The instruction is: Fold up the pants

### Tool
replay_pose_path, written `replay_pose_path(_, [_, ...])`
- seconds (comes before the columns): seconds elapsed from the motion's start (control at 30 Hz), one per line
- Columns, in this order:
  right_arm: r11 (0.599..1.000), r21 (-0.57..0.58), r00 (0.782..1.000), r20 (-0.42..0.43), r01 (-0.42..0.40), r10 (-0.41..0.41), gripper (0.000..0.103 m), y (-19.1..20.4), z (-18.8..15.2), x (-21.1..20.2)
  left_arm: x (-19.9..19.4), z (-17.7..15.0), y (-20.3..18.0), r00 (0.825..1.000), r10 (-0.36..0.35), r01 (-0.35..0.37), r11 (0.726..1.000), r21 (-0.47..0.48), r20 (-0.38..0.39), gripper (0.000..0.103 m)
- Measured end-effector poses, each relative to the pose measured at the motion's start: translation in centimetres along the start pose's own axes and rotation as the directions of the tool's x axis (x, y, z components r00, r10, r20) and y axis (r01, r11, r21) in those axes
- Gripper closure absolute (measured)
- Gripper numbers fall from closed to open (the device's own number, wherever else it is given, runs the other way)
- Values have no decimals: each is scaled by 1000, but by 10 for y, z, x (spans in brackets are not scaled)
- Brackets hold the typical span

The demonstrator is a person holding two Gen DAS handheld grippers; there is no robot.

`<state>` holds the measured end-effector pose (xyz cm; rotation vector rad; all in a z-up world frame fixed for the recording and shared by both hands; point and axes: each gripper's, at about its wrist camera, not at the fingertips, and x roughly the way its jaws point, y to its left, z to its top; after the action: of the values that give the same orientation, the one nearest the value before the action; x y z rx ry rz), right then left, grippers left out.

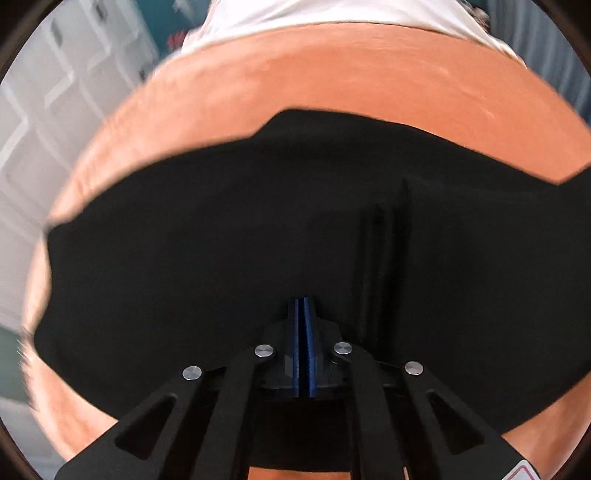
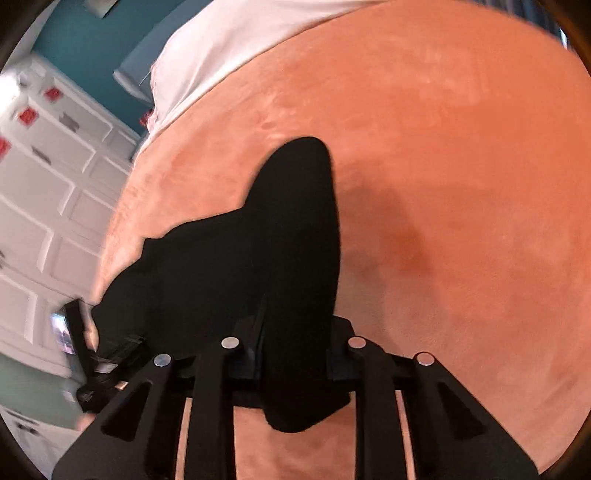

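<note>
The black pants (image 1: pixel 258 229) spread wide across an orange blanket (image 1: pixel 332 81) in the left wrist view, with a vertical fold or seam right of centre. My left gripper (image 1: pixel 303 306) has its blue pads pressed together at the near edge of the cloth; whether cloth lies between them I cannot tell. In the right wrist view the black pants (image 2: pixel 295 229) hang lifted above the orange blanket (image 2: pixel 461 184). My right gripper (image 2: pixel 295 332) is shut on a bunch of the cloth, which drapes over and hides its fingertips. The left gripper's body (image 2: pixel 96 354) shows at the left.
A white sheet or pillow (image 2: pixel 229 40) lies at the far end of the bed. White panelled cabinets (image 2: pixel 44 192) stand beyond the bed's left edge, against a teal wall (image 2: pixel 92 33). The orange blanket extends far to the right.
</note>
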<state>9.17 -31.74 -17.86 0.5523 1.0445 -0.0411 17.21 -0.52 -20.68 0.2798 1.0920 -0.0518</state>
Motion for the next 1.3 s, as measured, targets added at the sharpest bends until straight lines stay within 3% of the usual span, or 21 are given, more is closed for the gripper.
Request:
replay_pose_path(0.03, [997, -37, 995, -64, 69, -71, 69, -3, -2, 17, -8, -2, -2, 1000, 4, -4, 1000, 11, 17, 93])
replay_pose_path(0.07, [994, -43, 992, -76, 102, -105, 68, -6, -3, 22, -16, -3, 2, 999, -18, 18, 1000, -2, 28, 88])
replay_pose_path(0.13, [995, -11, 995, -15, 98, -98, 68, -1, -1, 5, -36, -9, 27, 996, -59, 65, 994, -85, 66, 41])
replay_pose_path(0.2, [987, -49, 986, 82, 153, -148, 68, 17, -1, -19, -52, -18, 63, 992, -64, 85, 976, -202, 111, 31])
replay_pose_path(0.27, [975, -120, 974, 155, 185, -166, 67, 45, -2, -34, -56, -30, 110, 988, -99, 136, 927, -350, 123, 31])
replay_pose_path(0.33, [958, -209, 967, 202, 198, -156, 68, 79, -5, -39, -50, -43, 162, 986, -121, 162, 844, -511, 113, 31])
replay_pose_path(0.43, [939, -312, 980, 177, 146, -93, 68, 123, -12, -26, -29, -73, 236, 986, -142, 164, 668, -726, 92, 31])
replay_pose_path(0.5, [925, -363, 988, 141, 112, -64, 68, 154, -17, -10, -12, -99, 277, 983, -159, 161, 530, -832, 90, 31])
replay_pose_path(0.57, [903, -421, 994, 96, 83, -47, 68, 181, -23, 8, 4, -115, 298, 982, -175, 143, 458, -878, 69, 31])
replay_pose_path(0.67, [886, -462, 999, 16, 33, -29, 68, 216, -28, 45, 14, -120, 306, 975, -194, 185, 406, -895, 113, 20])
replay_pose_path(0.7, [883, -469, 999, 5, 32, -33, 68, 225, -28, 54, 15, -117, 302, 975, -189, 186, 403, -896, 117, 11])
replay_pose_path(0.8, [884, -466, 998, -31, 39, -60, 68, 241, -28, 84, 18, -100, 285, 987, -131, 139, 435, -890, 91, 12])
replay_pose_path(0.87, [902, -430, 995, -63, 48, -83, 68, 239, -27, 100, 18, -96, 284, 984, -135, 166, 458, -873, 116, 33])
replay_pose_path(0.9, [908, -416, 993, -75, 48, -87, 68, 238, -27, 106, 17, -93, 282, 980, -150, 189, 458, -869, 133, 70])
replay_pose_path(0.93, [911, -409, 992, -83, 53, -96, 68, 236, -27, 112, 19, -94, 283, 964, -210, 242, 437, -866, 163, 92])
replay_pose_path(1.0, [909, -412, 991, -81, 60, -102, 68, 236, -28, 117, 16, -87, 288, 959, -219, 259, 416, -872, 181, 92])
replay_pose_path(1.03, [906, -418, 991, -80, 64, -107, 68, 237, -31, 117, 1, -80, 285, 951, -216, 297, 429, -853, 222, 93])
replay_pose_path(1.1, [904, -423, 991, -83, 62, -107, 68, 236, -32, 117, -24, -65, 278, 944, -197, 329, 484, -811, 266, 93])
replay_pose_path(1.17, [916, -400, 992, -93, 44, -88, 68, 231, -31, 115, -62, -39, 257, 921, -207, 388, 562, -730, 330, 93])
replay_pose_path(1.2, [926, -376, 992, -103, 25, -68, 68, 227, -29, 114, -88, -26, 239, 902, -225, 425, 608, -671, 368, 93])
replay_pose_path(1.3, [950, -310, 992, -126, -26, -14, 68, 218, -23, 113, -140, -5, 192, 857, -286, 494, 693, -525, 429, 93])
